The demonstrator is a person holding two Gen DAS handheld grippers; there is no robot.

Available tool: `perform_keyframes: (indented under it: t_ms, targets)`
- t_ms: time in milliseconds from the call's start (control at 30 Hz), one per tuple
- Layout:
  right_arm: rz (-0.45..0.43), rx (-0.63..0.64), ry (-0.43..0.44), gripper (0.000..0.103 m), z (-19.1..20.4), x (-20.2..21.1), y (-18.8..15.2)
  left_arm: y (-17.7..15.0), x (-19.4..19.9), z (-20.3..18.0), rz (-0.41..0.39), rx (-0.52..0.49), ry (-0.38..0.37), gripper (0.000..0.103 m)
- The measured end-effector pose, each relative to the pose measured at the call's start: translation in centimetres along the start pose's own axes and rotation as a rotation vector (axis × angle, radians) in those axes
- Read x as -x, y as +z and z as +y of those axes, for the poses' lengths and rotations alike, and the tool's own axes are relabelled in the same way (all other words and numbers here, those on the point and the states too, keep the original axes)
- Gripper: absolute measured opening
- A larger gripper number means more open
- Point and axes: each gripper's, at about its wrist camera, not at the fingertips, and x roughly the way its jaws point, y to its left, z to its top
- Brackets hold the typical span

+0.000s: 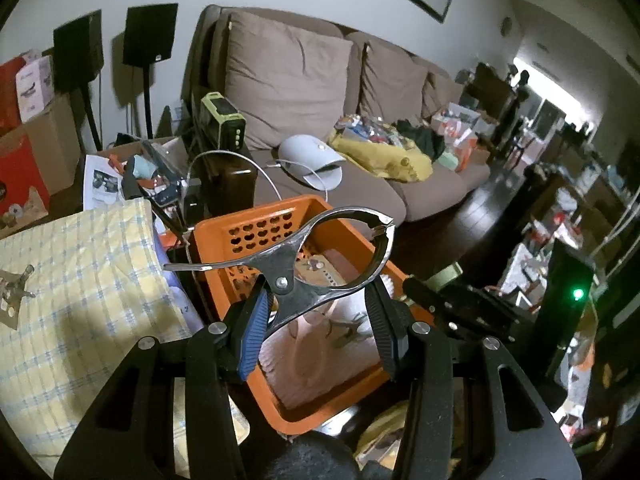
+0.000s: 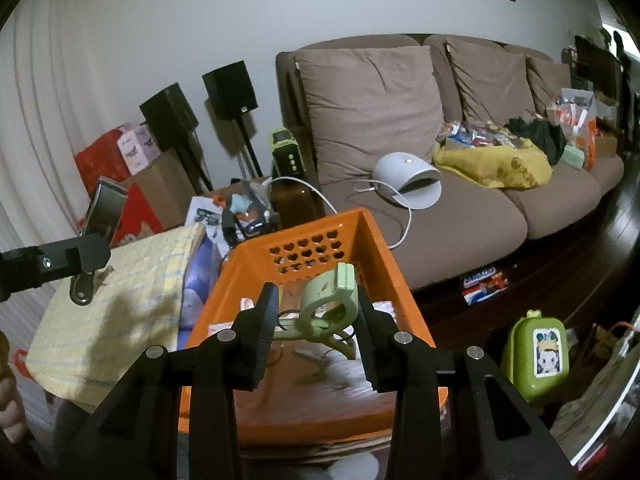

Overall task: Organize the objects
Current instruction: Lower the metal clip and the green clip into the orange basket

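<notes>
In the left wrist view, the left tongs (image 1: 316, 328) are clamped on the handle end of a metal clip (image 1: 304, 256), whose ring-shaped jaws jut up and forward above an orange basket (image 1: 280, 208) lying just beneath and ahead; a checked cloth (image 1: 80, 280) lies to the tongs' left and a brown sofa (image 1: 320, 80) stands well beyond the basket. In the right wrist view, the right tongs (image 2: 316, 332) are closed on a green clip (image 2: 328, 300) over the same basket (image 2: 256, 248), with the cloth (image 2: 140, 280) to the left, a green case (image 2: 538, 354) on the floor to the right, and the sofa (image 2: 400, 120) further ahead.
</notes>
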Motion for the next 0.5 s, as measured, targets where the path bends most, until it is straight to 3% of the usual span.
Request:
perform_keyframes:
  t_ms: [133,267,400,500]
  targets:
    - [0.006,0.002,0.002,0.037,0.1,0.0,0.0,-0.2,-0.1,0.1,-0.021,0.018,0.0,0.044]
    - [0.009,-0.028,0.051,0.037,-0.3,-0.2,0.0,-1.4,-1.2,-0.5,0.006,0.013,-0.003,0.044]
    - [0.015,-0.019,0.043,0.037,-0.2,-0.3,0.0,-2.0,-2.1,-0.6,0.028,0.042,-0.032,0.044]
    - [0.016,-0.029,0.05,0.037,-0.2,-0.3,-0.1,-2.3,-2.1,-1.1,-0.013,0.014,0.014,0.044]
